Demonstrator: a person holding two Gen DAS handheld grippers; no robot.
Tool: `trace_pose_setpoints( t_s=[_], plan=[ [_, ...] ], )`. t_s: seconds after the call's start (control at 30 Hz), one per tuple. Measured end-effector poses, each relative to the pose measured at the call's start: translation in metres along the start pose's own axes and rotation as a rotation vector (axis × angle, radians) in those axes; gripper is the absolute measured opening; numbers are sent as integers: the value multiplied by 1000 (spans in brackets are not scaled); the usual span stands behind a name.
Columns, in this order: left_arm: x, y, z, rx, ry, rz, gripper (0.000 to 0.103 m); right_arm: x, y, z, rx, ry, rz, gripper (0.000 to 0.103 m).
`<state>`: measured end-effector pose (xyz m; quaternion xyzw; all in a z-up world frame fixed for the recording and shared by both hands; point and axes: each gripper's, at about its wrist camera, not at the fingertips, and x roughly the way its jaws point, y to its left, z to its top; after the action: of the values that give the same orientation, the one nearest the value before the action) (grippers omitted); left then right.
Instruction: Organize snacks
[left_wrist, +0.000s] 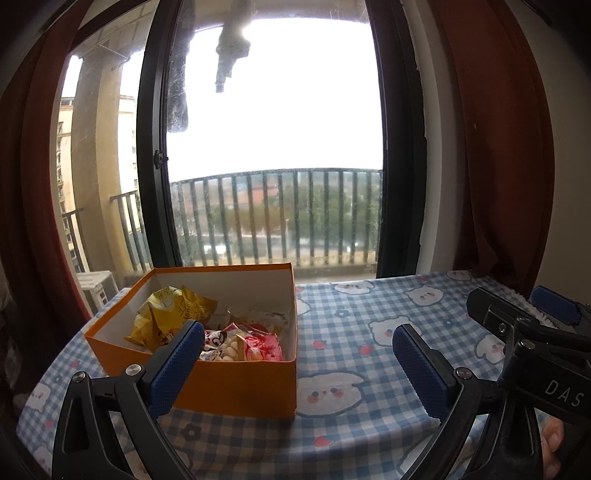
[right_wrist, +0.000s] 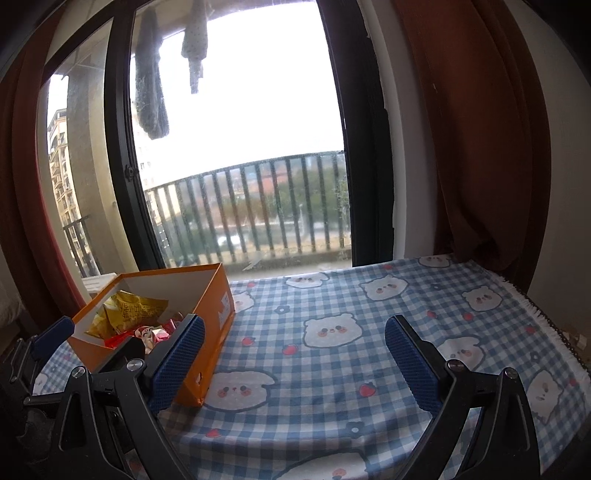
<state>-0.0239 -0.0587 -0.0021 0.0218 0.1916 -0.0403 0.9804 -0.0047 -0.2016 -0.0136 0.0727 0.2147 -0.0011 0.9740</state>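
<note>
Behind everything I saw a large window (left_wrist: 273, 129) with a dark frame, a balcony railing (left_wrist: 280, 218) outside it, and reddish-brown curtains (right_wrist: 480, 140) at both sides. Some grey clothes (right_wrist: 149, 81) hung outside the glass.

Below the window was the tabletop (right_wrist: 332, 295), covered with a blue checked cloth with white bears and small strawberries. The right wrist view showed me the fringed right edge of this cloth; the left wrist view showed much less of it.

On the left part of the tabletop stood an orange box (left_wrist: 243, 384) without lid, white inside. The snacks were all in this box: yellow packets (left_wrist: 166, 317) towards the far left side, and red and white packets (left_wrist: 255, 343) nearer to me. From the left wrist view I looked well into the box. From the right wrist view I saw mostly its right wall, which carried a white print, and only a part of the snacks.

The left tool (left_wrist: 295, 365) was wide open with nothing between its blue pads; it was over the tabletop, just in front of the box. The right tool (right_wrist: 295, 358) was also wide open and held nothing, over the bare cloth to the right of the box. In the left wrist view the right tool appeared at the right edge.
</note>
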Motion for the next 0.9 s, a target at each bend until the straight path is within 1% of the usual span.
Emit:
trace_pose_setpoints(
  t_s=[0.1, 0.23, 0.43, 0.6, 0.77, 0.9],
  plan=[
    [-10, -4, -3, 12, -22, 4, 102, -12, -5, -4, 4, -12, 7, 99],
    [-22, -9, -5, 16, -37, 1, 102, -24, -8, -6, -2, -40, -15, 100],
    [-26, -6, -7, -10, -26, -6, 102, -35, -11, -9, -7, -58, -16, 100],
    [-27, -2, -8, -30, -19, 10, 102, -42, -11, -8, -13, -83, -16, 100],
    [-26, 3, -9, -54, -13, 18, 102, -39, -16, -12, 5, -67, -18, 101],
    [-30, 5, -11, -67, -19, 6, 102, -37, -18, -13, 4, -52, -29, 101]
  ],
)
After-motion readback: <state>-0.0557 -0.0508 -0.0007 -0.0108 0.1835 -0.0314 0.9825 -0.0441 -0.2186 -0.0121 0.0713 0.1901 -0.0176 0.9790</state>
